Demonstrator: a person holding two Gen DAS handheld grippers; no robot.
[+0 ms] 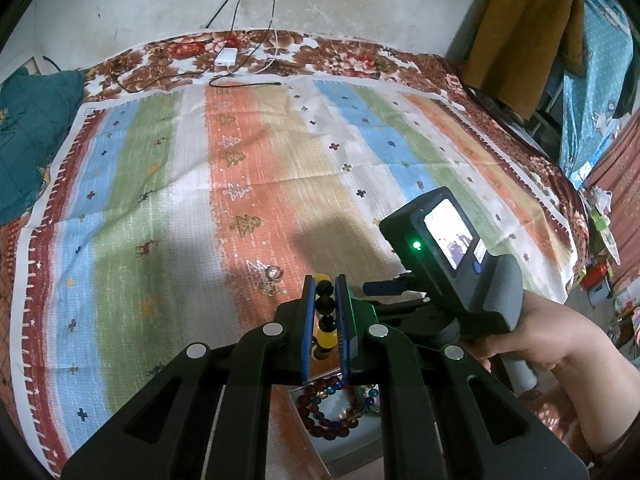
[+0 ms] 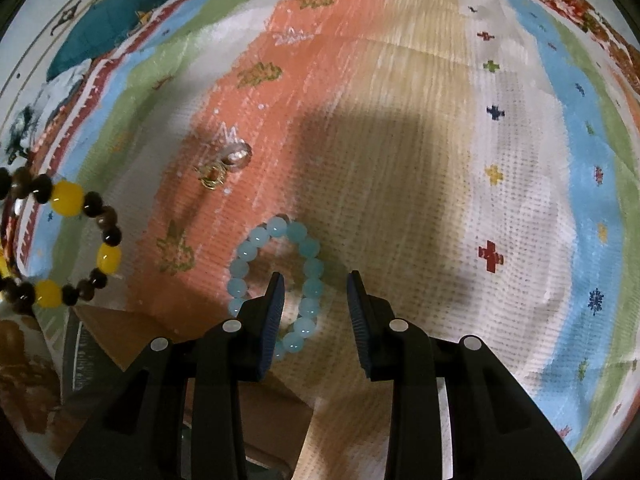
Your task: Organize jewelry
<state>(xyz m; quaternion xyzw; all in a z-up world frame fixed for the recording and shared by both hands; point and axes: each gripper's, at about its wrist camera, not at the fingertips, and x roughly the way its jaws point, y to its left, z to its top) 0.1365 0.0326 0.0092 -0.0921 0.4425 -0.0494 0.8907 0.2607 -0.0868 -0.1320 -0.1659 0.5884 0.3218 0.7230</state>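
My left gripper point(image 1: 325, 280) is shut on a yellow-and-dark beaded bracelet point(image 1: 324, 308), held above a grey box point(image 1: 352, 446) that holds a dark red and blue bead bracelet point(image 1: 320, 404). The held bracelet also shows at the left of the right wrist view point(image 2: 72, 240). My right gripper point(image 2: 316, 280) is open and empty, just above a light blue bead bracelet point(image 2: 276, 280) lying on the striped cloth point(image 2: 400, 160). A silver ring point(image 2: 236, 154) and a small gold piece point(image 2: 212, 174) lie farther out on the orange stripe. They also show in the left wrist view point(image 1: 272, 276).
The striped cloth point(image 1: 160, 200) covers a bed with a floral sheet point(image 1: 352, 60). A white charger point(image 1: 226, 56) with cables lies at the far edge. A teal cushion point(image 1: 28, 140) sits at left. Clothes point(image 1: 528, 32) hang at right.
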